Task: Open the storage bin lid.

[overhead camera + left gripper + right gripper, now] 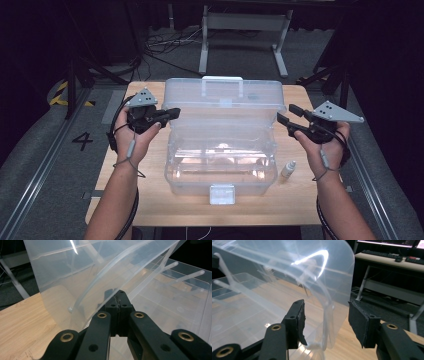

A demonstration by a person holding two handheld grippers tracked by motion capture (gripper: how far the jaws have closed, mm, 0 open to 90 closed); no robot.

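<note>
The left gripper [117, 298] has its jaws pressed together, tips meeting just short of the raised lid [225, 95] of the clear plastic box [220, 172]; whether the tips touch the lid's edge cannot be told from the left gripper view, since the plastic is see-through and the tips sit right against its outline. The right gripper [325, 320] has its jaws spread, and the lid's curved side edge stands in the gap between the two pads, apart from both. In the high view the left gripper [172, 112] points inward at the lid's left side and the right gripper [285, 117] points inward at its right side, so the box lies between the two sets of jaws, lid tilted back and open, its body stretching toward the person.

Beyond the right jaws' outer side, near the box's corner, a small bottle [288, 170] stands on the wooden table [150, 200]. A white latch [222, 193] sits on the box's near wall, and a handle [222, 83] tops the lid. Past the table a grey desk frame [245, 35] stands on the floor among cables.

The inside of the box is hard to read through glare and reflections. The bottle's label is too small to make out, and both forearms are cut off at the bottom edge.
</note>
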